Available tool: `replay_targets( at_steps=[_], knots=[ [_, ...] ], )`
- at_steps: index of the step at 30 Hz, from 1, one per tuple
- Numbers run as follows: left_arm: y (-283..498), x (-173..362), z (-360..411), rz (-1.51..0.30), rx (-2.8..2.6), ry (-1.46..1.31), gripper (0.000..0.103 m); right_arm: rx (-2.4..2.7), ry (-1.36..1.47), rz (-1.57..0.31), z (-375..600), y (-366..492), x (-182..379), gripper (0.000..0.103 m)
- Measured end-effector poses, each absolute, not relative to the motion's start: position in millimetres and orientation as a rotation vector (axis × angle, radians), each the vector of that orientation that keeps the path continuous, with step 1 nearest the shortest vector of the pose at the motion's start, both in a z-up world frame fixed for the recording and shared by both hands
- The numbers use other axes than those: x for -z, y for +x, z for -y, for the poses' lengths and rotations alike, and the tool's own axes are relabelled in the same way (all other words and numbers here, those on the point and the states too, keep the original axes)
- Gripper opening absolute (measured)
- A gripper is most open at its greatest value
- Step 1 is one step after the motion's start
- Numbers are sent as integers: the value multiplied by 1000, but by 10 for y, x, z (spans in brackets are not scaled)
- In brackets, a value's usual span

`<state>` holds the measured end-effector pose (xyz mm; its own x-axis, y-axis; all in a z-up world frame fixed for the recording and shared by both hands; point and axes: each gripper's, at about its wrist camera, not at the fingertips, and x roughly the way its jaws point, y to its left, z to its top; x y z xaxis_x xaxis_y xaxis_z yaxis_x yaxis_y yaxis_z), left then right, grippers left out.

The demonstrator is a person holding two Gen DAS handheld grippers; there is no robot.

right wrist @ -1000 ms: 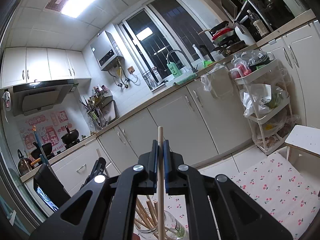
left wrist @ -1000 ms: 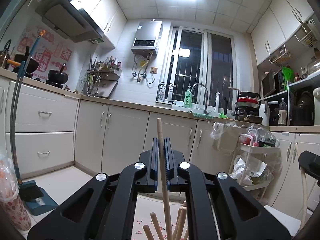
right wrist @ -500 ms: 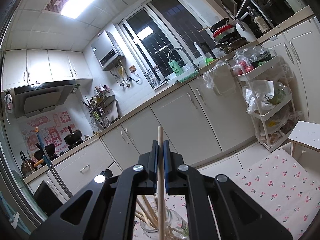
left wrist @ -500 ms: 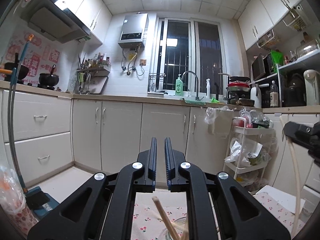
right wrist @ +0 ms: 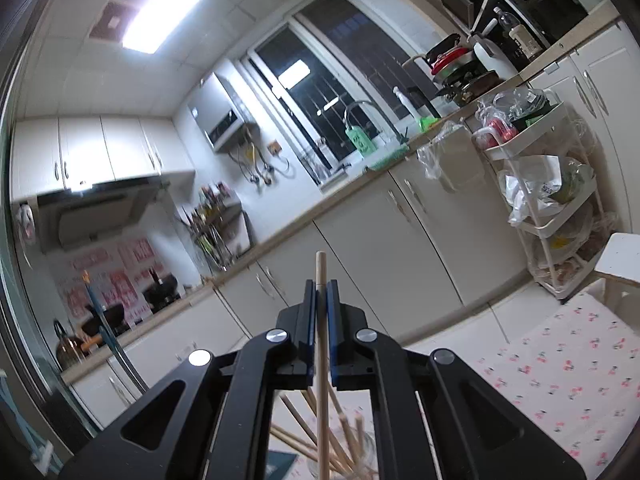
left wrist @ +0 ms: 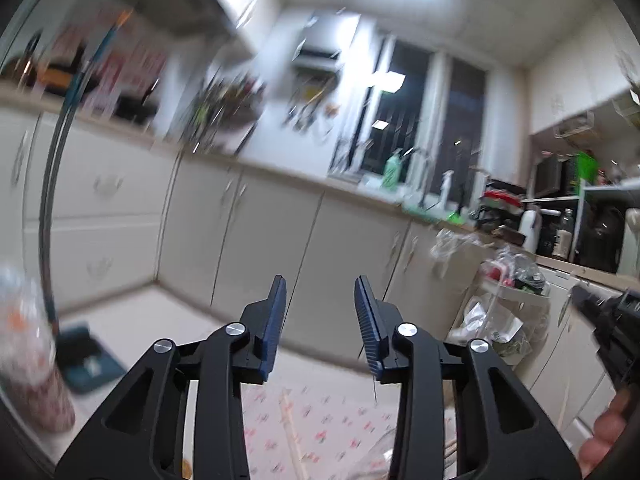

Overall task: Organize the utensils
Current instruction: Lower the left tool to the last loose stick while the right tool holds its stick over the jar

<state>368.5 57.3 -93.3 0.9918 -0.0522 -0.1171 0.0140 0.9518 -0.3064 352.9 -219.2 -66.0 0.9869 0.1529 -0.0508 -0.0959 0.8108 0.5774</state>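
Observation:
My right gripper [right wrist: 321,286] is shut on a wooden chopstick [right wrist: 321,360], held upright between the blue pads. Its lower end reaches down among several other chopsticks [right wrist: 344,448] that stand in a glass jar [right wrist: 370,460] at the bottom edge. My left gripper [left wrist: 320,292] is open and empty, the jaws wide apart. Below it a chopstick [left wrist: 290,428] pokes up over the cherry-print cloth [left wrist: 320,432]. The right gripper [left wrist: 612,328] and the hand that holds it show at the far right of the left wrist view. The left wrist view is blurred.
White kitchen cabinets [right wrist: 384,248] and a counter run behind. A white rack with bags [right wrist: 540,184] and a white stool [right wrist: 620,256] stand at the right. A dustpan [left wrist: 86,360] and a patterned bin [left wrist: 32,368] are at the left.
My left gripper has let go of its chopstick, opened wide and swung left. My right gripper keeps hold of its chopstick and has sunk closer over the jar.

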Motion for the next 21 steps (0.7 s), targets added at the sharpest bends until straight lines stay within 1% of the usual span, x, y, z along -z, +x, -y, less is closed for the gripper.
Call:
replay_targets(
  at_steps=[1, 3, 4, 7, 10, 11, 13, 21],
  knots=[
    [3713, 988, -644, -151, 24, -318, 35, -132, 608, -76, 2165, 3558, 633, 6],
    [3803, 1134, -752, -229, 22, -325, 41, -133, 599, -57, 2098, 3635, 602, 6],
    [3907, 1224, -768, -301, 27, -312, 44, -131, 582, -48, 2035, 3684, 593, 6],
    [4212, 1439, -810, -462, 67, -328, 48, -114, 522, -23, 1880, 3801, 601, 6],
    [4525, 1636, -830, -586, 79, -344, 49, -92, 468, -4, 1766, 3903, 633, 6],
    [4580, 1692, -827, -609, 80, -347, 51, -89, 455, -2, 1743, 3931, 643, 6],
    [4746, 1805, -834, -675, 74, -349, 51, -82, 413, 8, 1666, 3981, 679, 6],
    [5234, 2163, -754, -850, 46, -273, 53, -82, 326, -37, 1485, 4007, 963, 6]
  ],
)
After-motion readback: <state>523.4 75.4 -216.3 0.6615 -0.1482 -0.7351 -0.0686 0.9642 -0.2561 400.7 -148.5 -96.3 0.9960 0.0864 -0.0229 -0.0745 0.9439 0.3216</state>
